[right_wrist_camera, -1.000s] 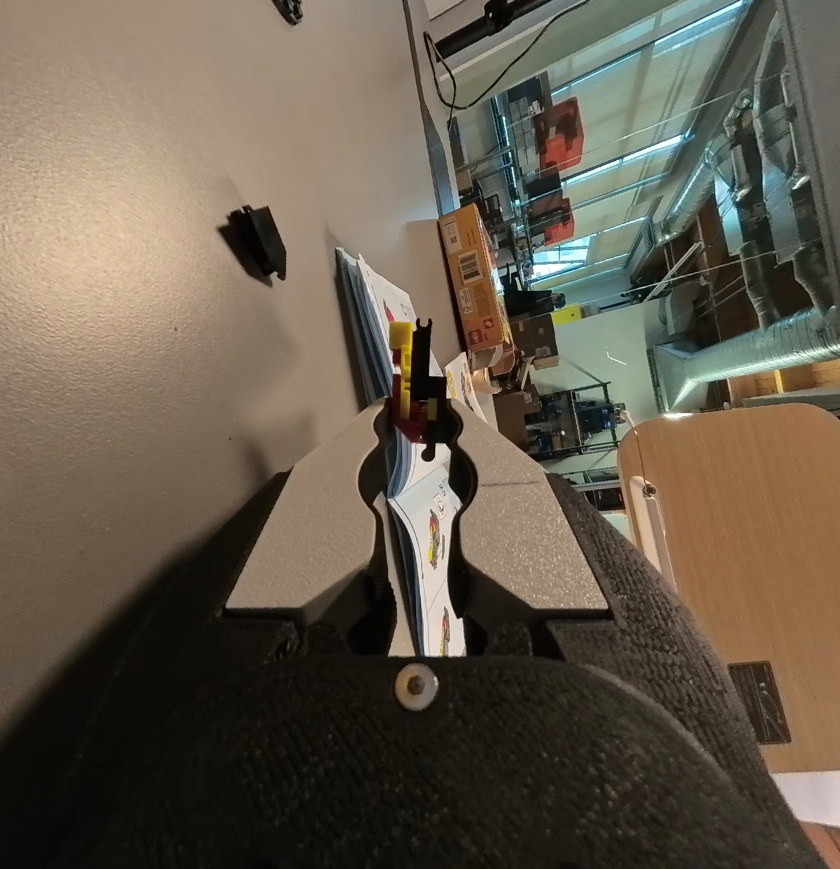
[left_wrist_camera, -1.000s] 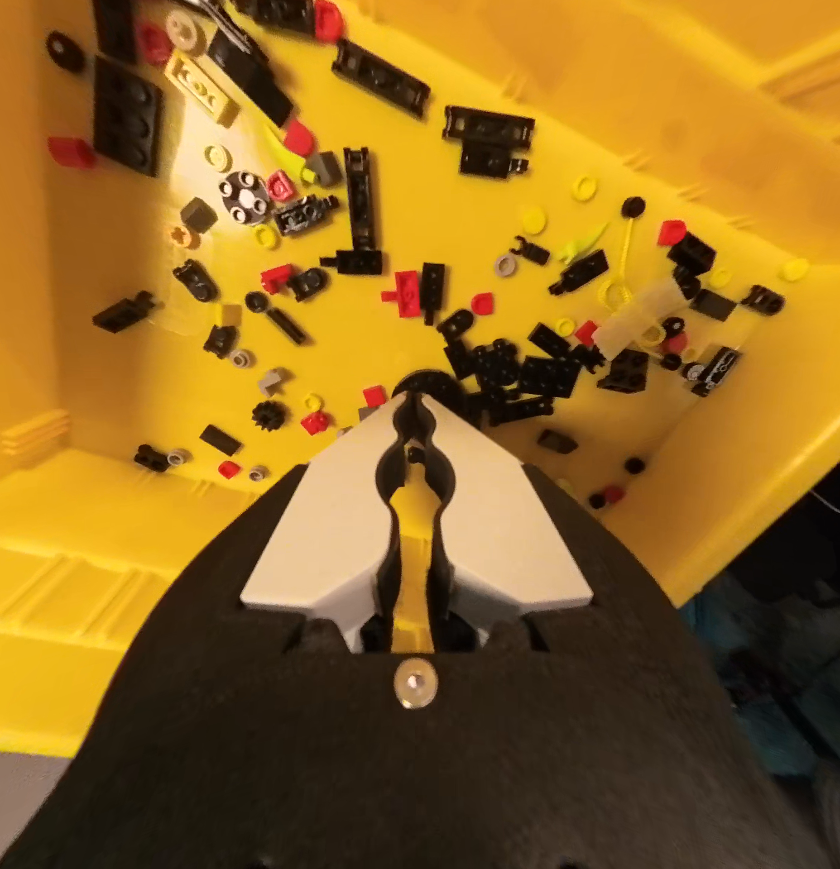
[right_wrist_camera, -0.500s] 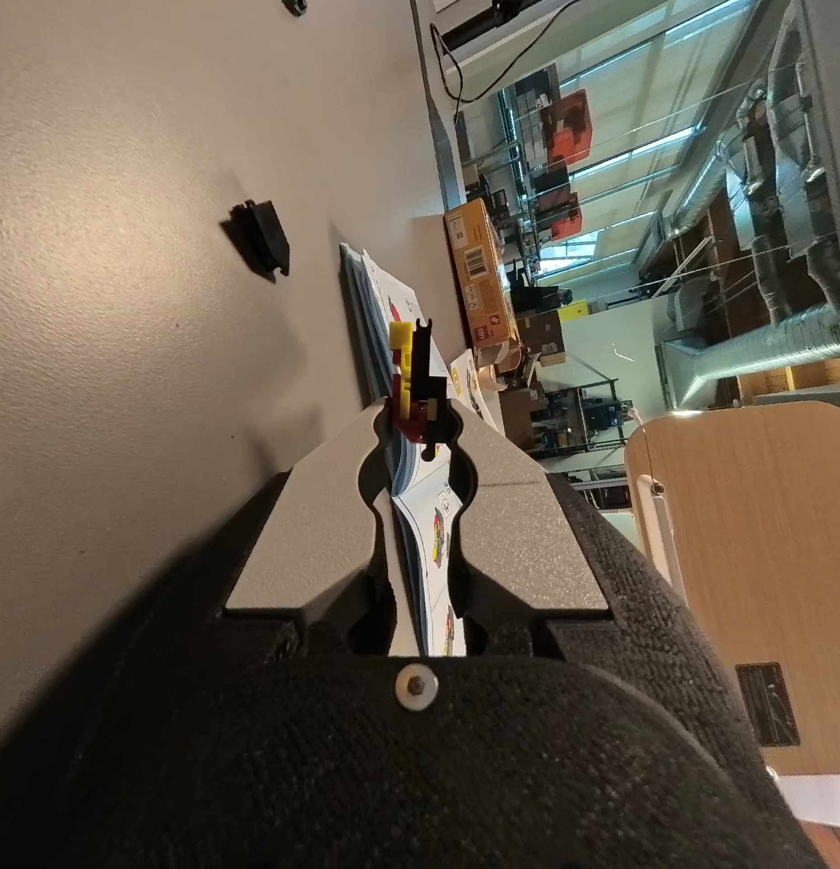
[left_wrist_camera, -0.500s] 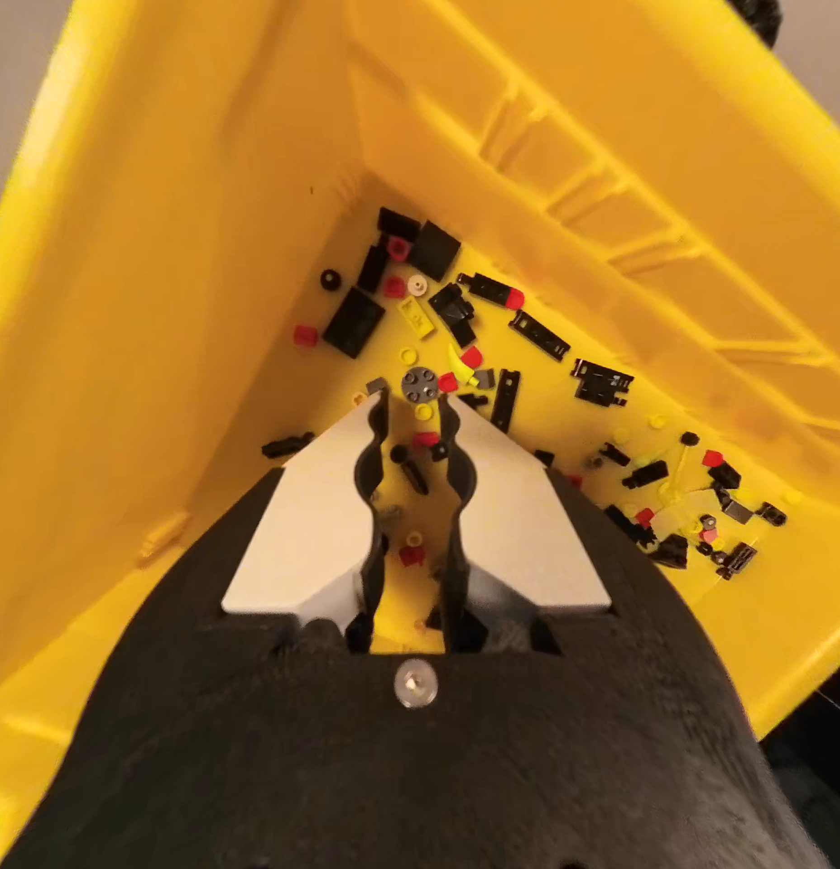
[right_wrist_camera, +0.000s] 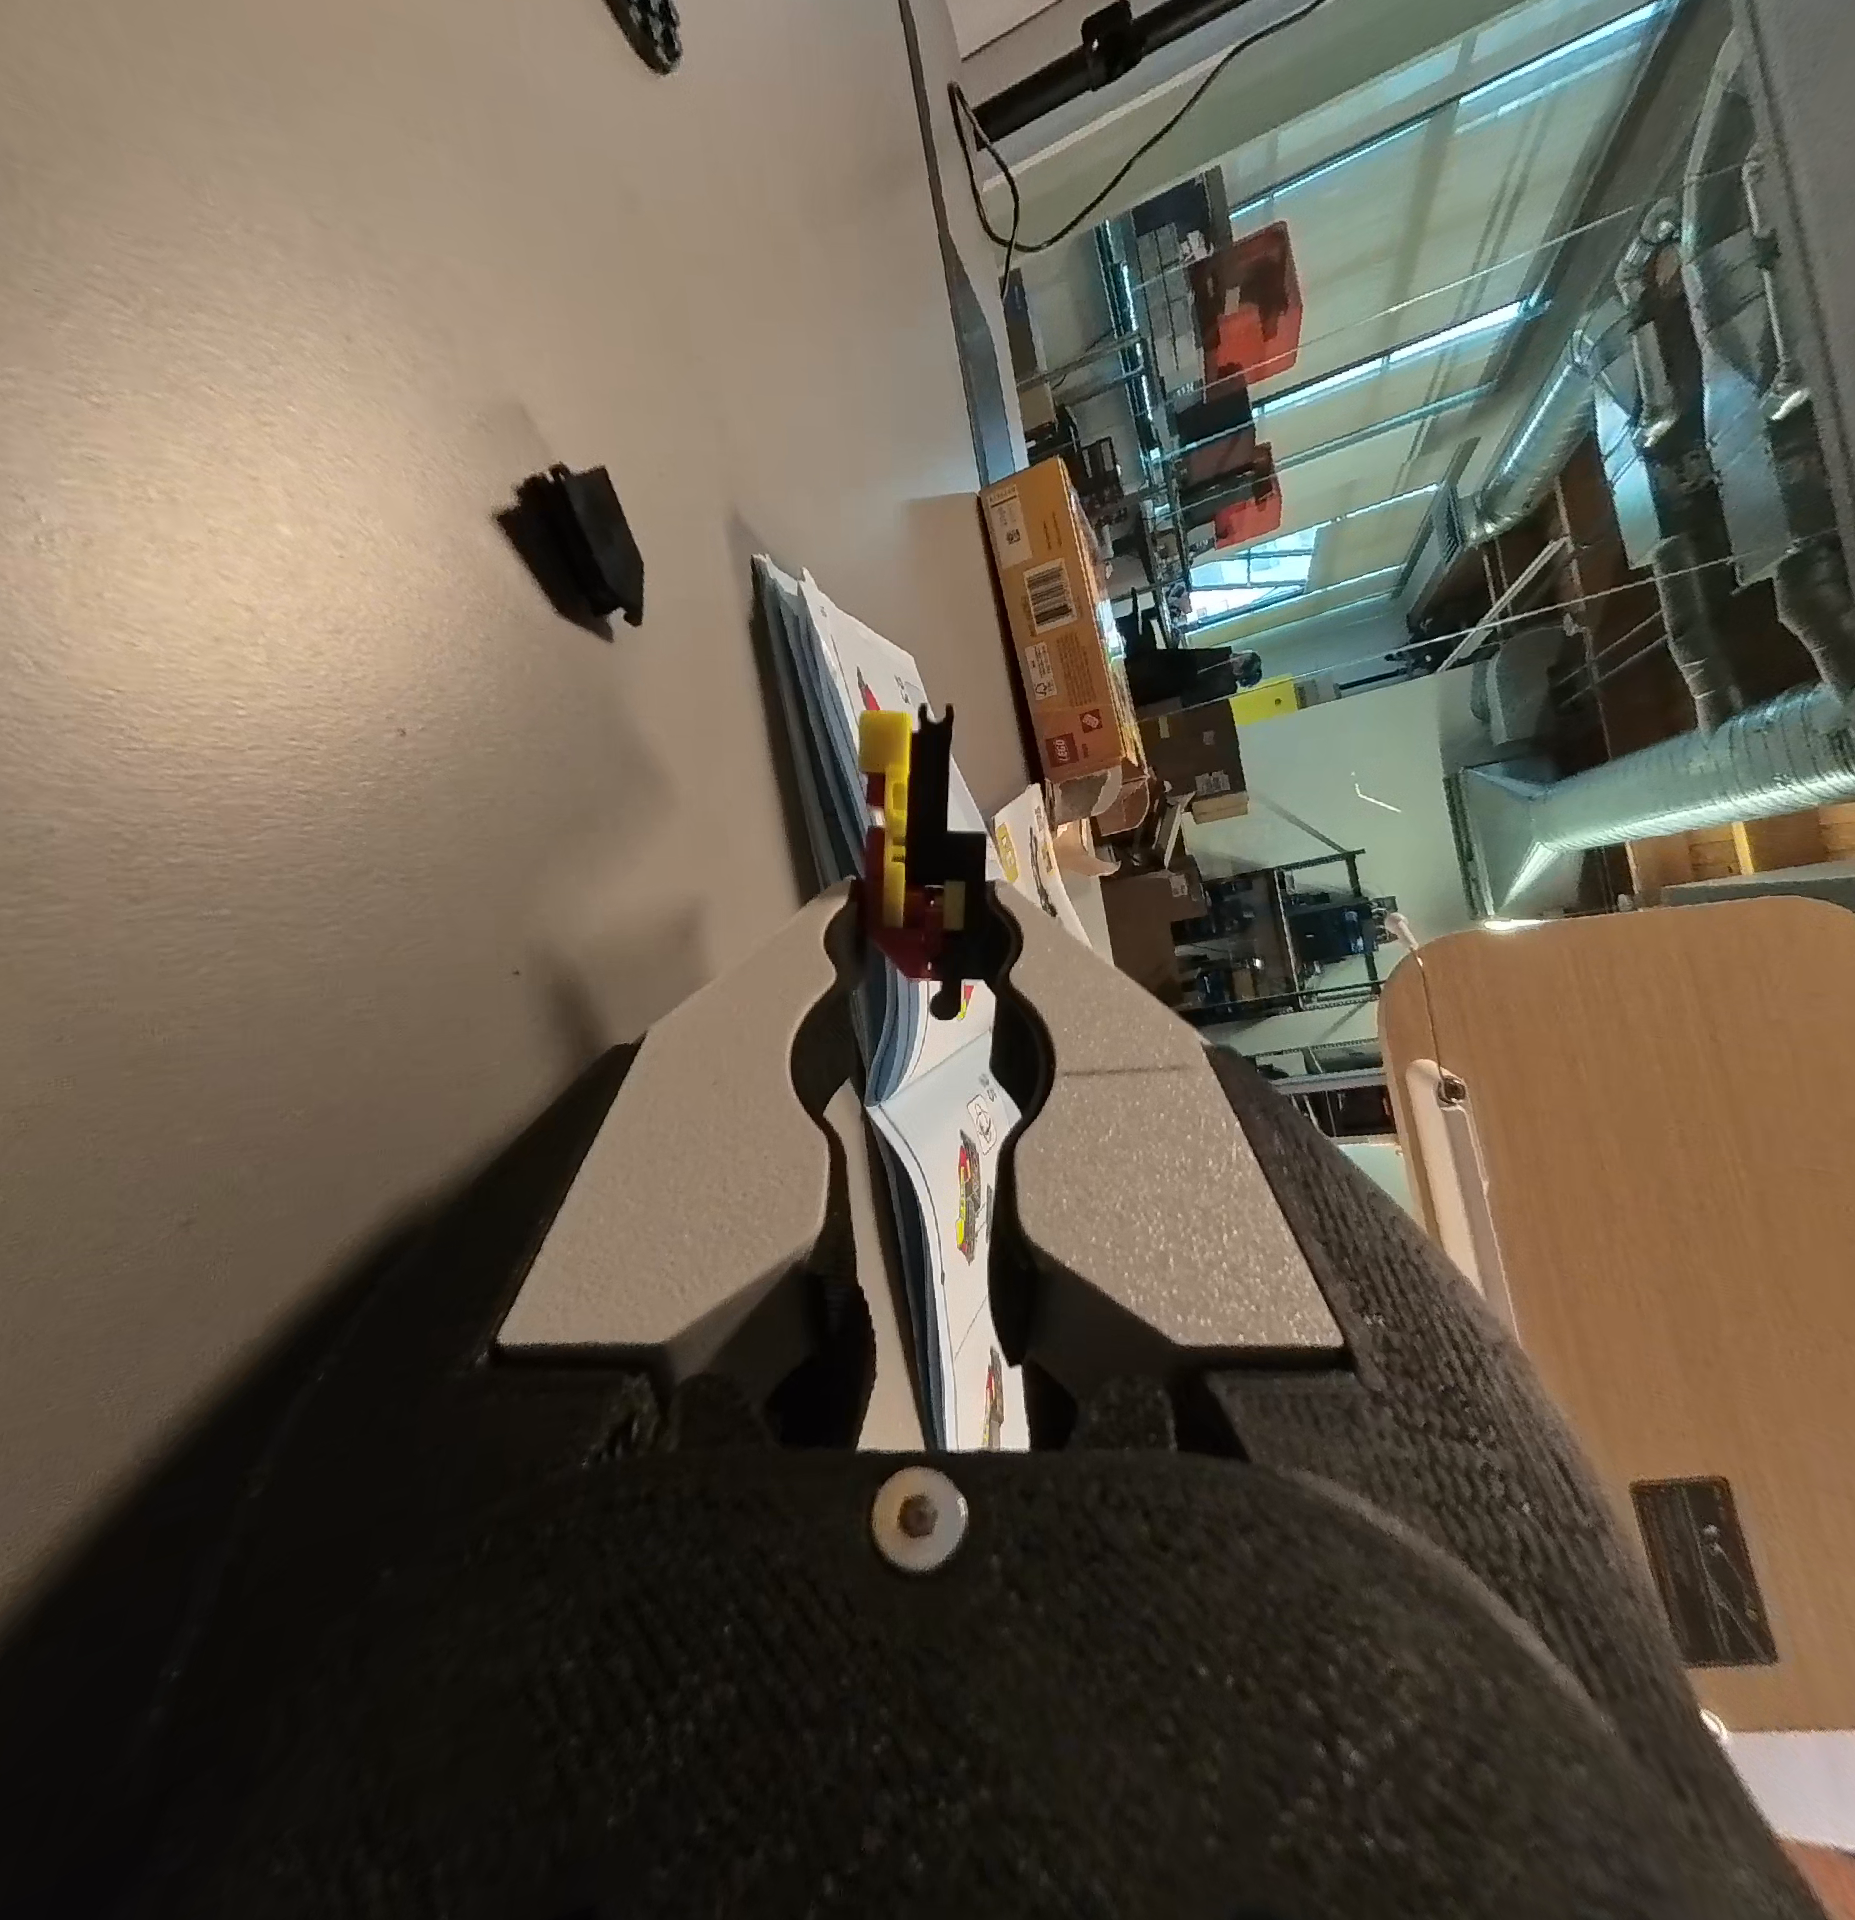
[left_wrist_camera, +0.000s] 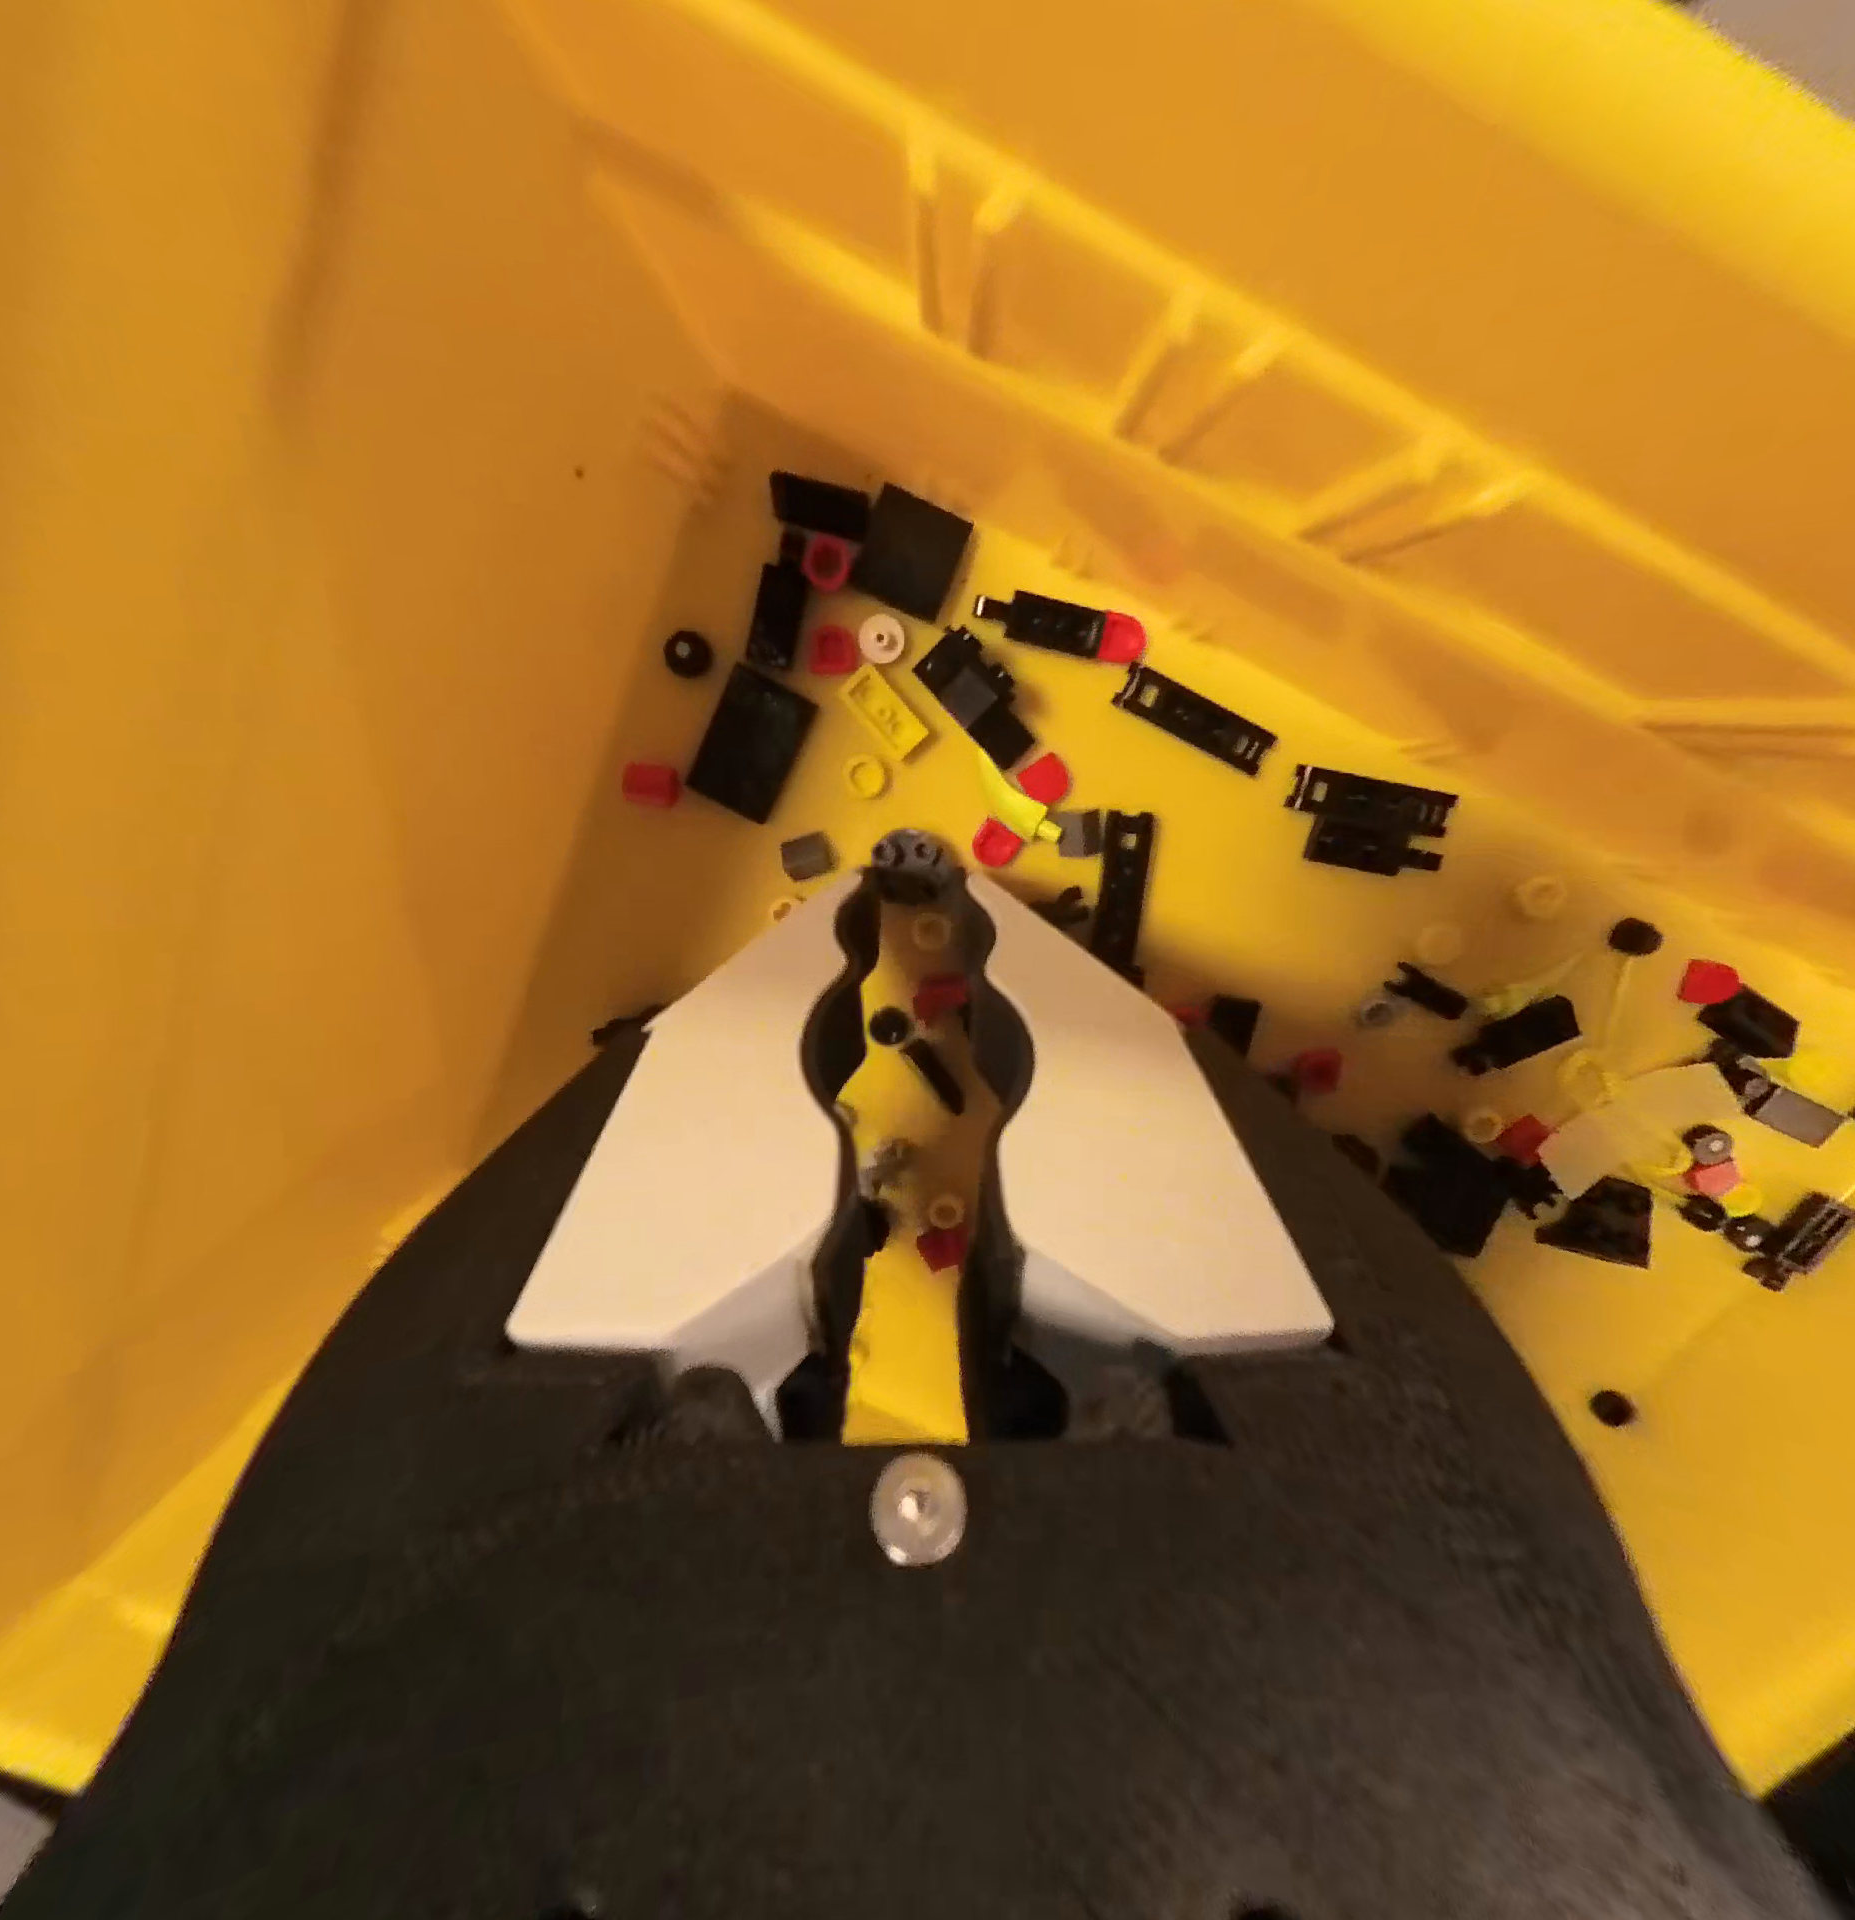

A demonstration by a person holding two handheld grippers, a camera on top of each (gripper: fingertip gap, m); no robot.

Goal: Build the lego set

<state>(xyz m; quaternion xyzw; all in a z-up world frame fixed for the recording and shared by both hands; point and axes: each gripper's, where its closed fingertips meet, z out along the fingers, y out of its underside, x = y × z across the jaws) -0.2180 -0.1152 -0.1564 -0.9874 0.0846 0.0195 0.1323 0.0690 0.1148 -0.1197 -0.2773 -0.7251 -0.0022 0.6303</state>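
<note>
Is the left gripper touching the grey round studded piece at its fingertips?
Touching. The left wrist view shows the left gripper with its fingertips closed around the grey round piece, lifted above the yellow bin floor.

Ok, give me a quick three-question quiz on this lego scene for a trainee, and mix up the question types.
1. True or false: the right gripper is empty.
2. In the yellow bin, the left gripper has its tips around: A a round grey piece, B a yellow plate, C a red brick.
3. What printed item lies on the table beyond the right gripper?
Key: 1 false, it holds a small yellow, red and black assembly. 2 A. 3 an instruction booklet.
</note>
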